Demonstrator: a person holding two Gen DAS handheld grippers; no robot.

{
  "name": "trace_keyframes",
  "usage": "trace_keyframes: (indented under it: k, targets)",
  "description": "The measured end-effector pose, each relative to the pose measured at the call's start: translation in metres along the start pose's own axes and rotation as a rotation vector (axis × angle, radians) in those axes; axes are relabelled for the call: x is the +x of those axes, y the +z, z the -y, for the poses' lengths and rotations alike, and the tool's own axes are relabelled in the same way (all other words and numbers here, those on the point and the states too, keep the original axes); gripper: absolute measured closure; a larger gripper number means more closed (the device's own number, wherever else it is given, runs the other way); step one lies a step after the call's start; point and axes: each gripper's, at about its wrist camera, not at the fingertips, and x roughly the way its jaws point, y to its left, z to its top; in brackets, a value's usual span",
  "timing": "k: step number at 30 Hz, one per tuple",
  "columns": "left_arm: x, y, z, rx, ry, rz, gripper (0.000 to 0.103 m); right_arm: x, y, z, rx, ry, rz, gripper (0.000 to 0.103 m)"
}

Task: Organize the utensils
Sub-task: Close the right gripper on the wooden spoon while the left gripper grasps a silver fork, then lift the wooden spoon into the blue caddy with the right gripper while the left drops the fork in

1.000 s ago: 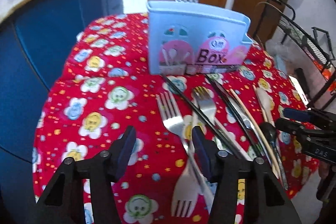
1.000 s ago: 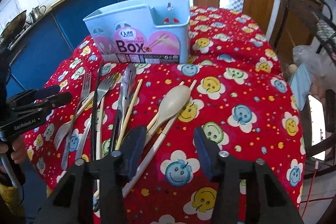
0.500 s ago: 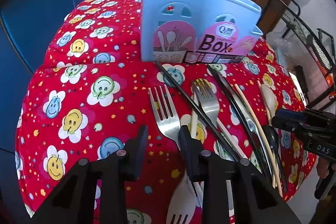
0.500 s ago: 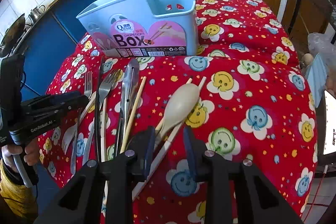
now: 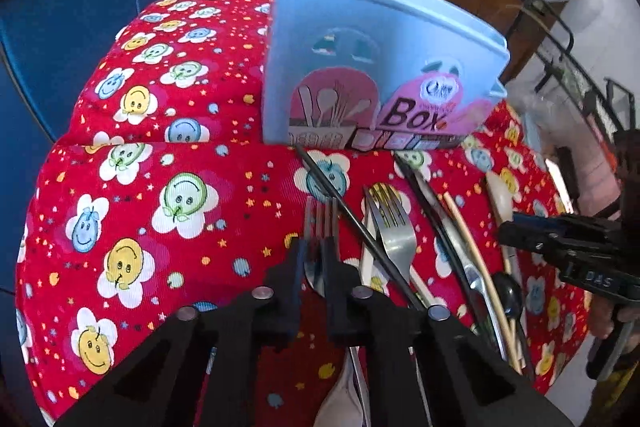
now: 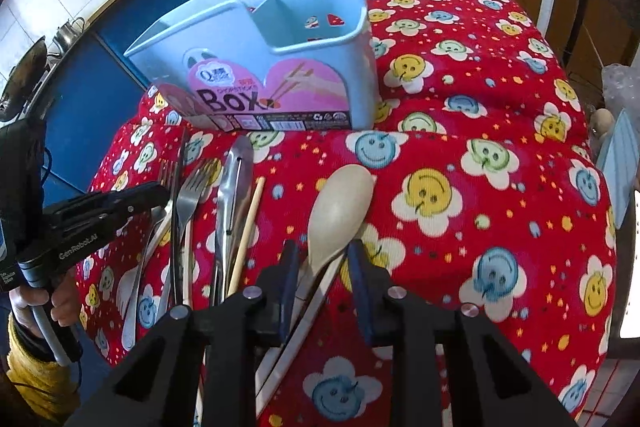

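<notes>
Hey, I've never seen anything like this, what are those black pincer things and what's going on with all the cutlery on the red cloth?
These are not robot arms. A person holds a two-finger gripper in each hand, and each gripper carries a wide-angle camera looking along its fingers, so you get one picture from each.

On the red smiley tablecloth stands a light blue utensil box. In front of it lie forks, chopsticks, a peeler and a spoon.

The jaws have just been closing. The left gripper has shut on a steel fork. The right gripper straddles the neck of the pale wooden spoon; whether its pads press yet I cannot tell.
</notes>
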Motion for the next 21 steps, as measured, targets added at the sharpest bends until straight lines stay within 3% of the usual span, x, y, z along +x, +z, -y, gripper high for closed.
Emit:
trace_keyframes:
  k: [2, 10, 16, 18, 19, 21]
  targets:
    - [-0.002, 0.000, -0.003, -0.014, 0.001, 0.013, 0.097, 0.001, 0.004, 0.002, -0.012, 0.003, 0.003, 0.080]
    - [-0.019, 0.002, -0.007, -0.027, 0.007, 0.089, 0.102, -0.012, 0.011, -0.007, -0.085, -0.014, 0.037, 0.083]
    - [-0.007, -0.001, 0.001, 0.055, -0.014, 0.067, 0.102, -0.016, 0.005, -0.009, -0.072, -0.062, 0.046, 0.086]
    - [-0.005, 0.000, 0.001, 0.068, -0.032, 0.061, 0.101, -0.014, 0.002, -0.007, -0.051, -0.074, 0.043, 0.089]
    - [-0.002, 0.001, 0.001, 0.069, -0.038, 0.051, 0.099, -0.014, 0.002, -0.007, -0.039, -0.077, 0.043, 0.096]
    - [0.008, 0.001, 0.001, 0.071, -0.043, 0.019, 0.098, -0.013, 0.001, -0.006, -0.010, -0.082, 0.045, 0.096]
